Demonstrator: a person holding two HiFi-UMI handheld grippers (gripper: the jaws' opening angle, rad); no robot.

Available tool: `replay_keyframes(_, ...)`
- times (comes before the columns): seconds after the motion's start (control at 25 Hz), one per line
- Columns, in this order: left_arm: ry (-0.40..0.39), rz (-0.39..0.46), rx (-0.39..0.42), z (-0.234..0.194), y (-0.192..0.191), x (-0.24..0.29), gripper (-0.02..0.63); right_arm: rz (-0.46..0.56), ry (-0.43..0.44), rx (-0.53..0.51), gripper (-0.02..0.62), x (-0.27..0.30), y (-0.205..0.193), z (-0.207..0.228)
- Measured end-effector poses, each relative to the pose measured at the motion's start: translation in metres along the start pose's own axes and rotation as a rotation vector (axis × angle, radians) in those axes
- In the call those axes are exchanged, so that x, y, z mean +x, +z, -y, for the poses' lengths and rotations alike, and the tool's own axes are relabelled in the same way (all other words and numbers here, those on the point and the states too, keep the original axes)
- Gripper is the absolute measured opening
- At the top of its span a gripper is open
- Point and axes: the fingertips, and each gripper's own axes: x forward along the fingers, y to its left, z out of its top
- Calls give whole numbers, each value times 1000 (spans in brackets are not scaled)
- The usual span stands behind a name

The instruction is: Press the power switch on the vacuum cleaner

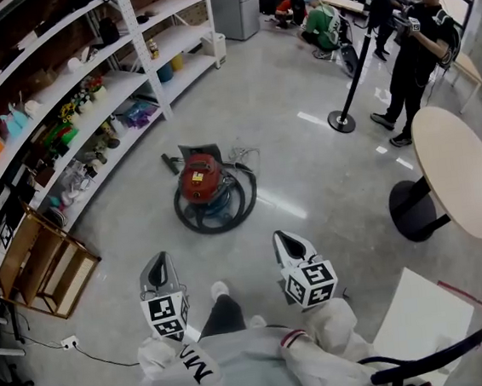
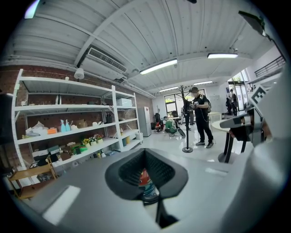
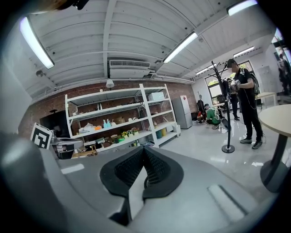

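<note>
Currently you are holding the left gripper [image 1: 159, 269] and right gripper [image 1: 287, 245] with fingers closed, empty, ready to poke; the red canister vacuum cleaner [image 1: 202, 180] is sitting on the floor [image 1: 308, 181] well ahead.

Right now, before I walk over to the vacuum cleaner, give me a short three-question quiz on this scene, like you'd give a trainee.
1. True or false: the left hand-held gripper is touching the red vacuum cleaner.
2. What lies coiled round the vacuum cleaner? A) a dark hose B) a yellow rope C) a metal chain
3. Fill in the blank: the jaws of the left hand-held gripper and the right hand-held gripper are both ____, with nothing gripped between them.

Key: 1 false, it is held close to the person, well short of the vacuum cleaner. 2 A. 3 shut.
</note>
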Motion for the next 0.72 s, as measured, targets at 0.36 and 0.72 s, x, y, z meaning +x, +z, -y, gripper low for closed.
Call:
replay_keyframes(0.36, -4, -1, -21, -6, -3, 15, 0, -18, -9, -21, 0, 13, 5, 2)
replay_keyframes(0.72, 7, -20, -48, -23, -12, 34, 0, -46, 0, -30, 0, 41, 5, -1)
